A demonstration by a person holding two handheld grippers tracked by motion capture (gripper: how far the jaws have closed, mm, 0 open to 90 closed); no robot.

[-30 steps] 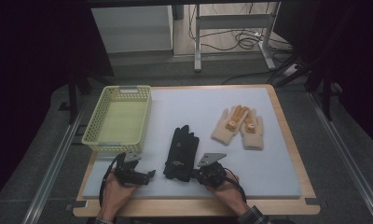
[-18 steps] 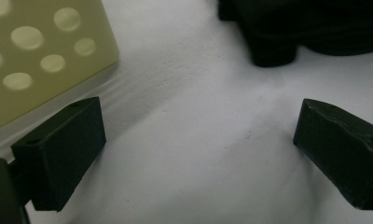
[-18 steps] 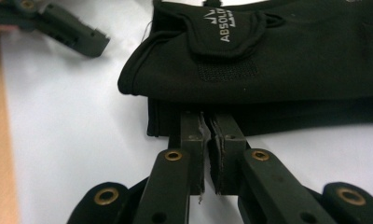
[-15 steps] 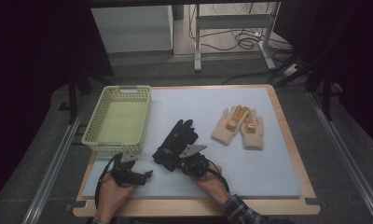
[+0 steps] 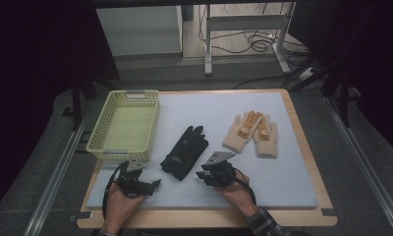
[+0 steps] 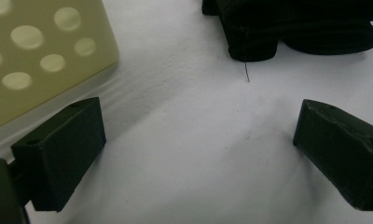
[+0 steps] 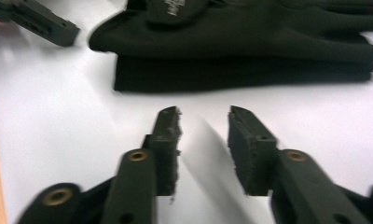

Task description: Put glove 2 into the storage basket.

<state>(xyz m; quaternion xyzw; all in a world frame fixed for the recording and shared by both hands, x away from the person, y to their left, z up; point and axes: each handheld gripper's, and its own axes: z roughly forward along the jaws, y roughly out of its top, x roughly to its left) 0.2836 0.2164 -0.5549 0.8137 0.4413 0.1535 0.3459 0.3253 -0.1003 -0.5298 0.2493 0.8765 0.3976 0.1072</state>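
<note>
Watching from beside the table, I see the black gloves lying stacked on the white mat, at about four o'clock from the yellow basket. The left gripper rests wide apart, empty, at seven o'clock from them. The right gripper sits at four o'clock, jaws narrowly parted and holding nothing. I'd say it should widen, slide low and pinch both cuffs together.

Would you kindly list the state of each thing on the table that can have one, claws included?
Black gloves: stacked flat on the mat, touched by neither claw.
Tan gloves: flat, side by side, untouched.
Basket: upright, nothing inside.
Left claw: wide open, holding nothing.
Right claw: slightly open, nothing between the jaws, just short of the black gloves.
</note>
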